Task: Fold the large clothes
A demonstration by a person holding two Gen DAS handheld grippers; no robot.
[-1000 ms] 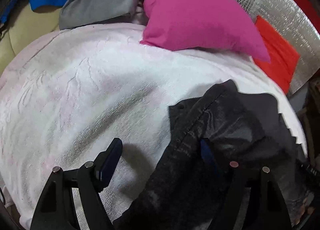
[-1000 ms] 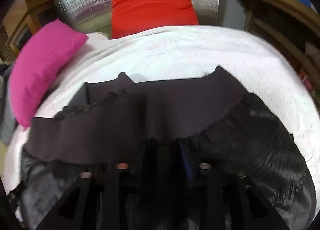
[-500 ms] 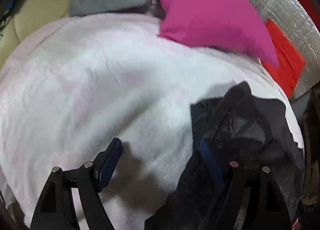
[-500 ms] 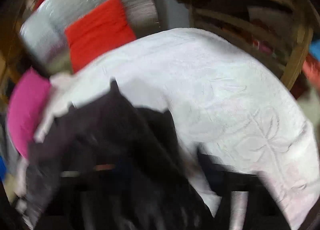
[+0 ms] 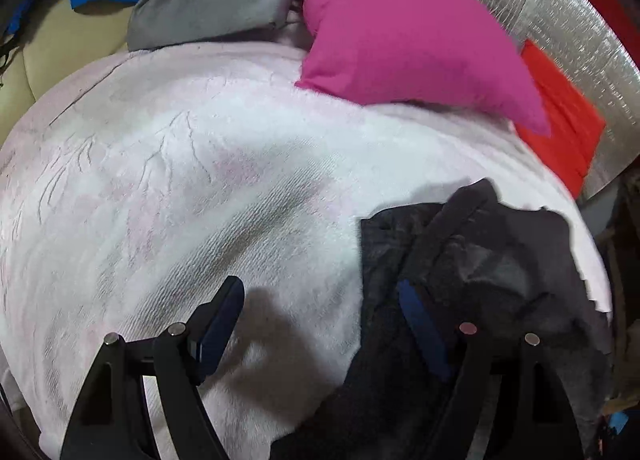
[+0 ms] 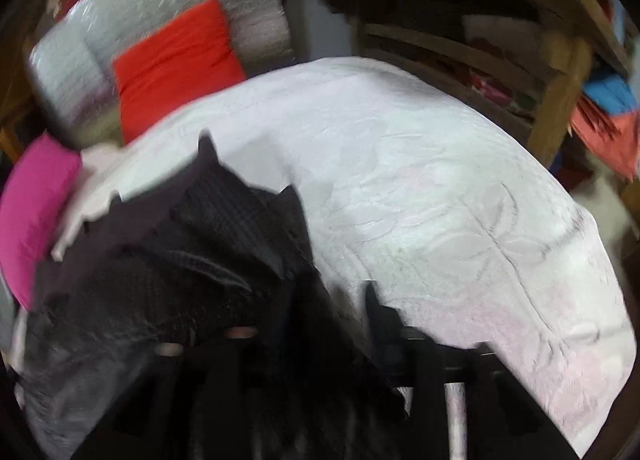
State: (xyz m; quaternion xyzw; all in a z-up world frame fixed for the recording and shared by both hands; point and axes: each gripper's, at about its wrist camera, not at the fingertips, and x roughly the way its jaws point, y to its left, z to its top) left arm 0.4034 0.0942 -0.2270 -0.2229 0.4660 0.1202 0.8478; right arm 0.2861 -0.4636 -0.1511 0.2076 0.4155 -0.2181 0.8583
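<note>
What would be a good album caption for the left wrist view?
Open left gripper over white blanket, beside crumpled black garment.

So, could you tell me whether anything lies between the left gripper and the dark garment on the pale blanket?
Nothing visible does. The left gripper is open, one finger over the bare pale blanket and the other already at the edge of the dark garment. The pink pillow lies farther back, clear of both.

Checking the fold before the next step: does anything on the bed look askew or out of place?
Yes. The dark garment lies bunched and crooked on the white blanket, its corners sticking up unevenly rather than folded flat.
</note>
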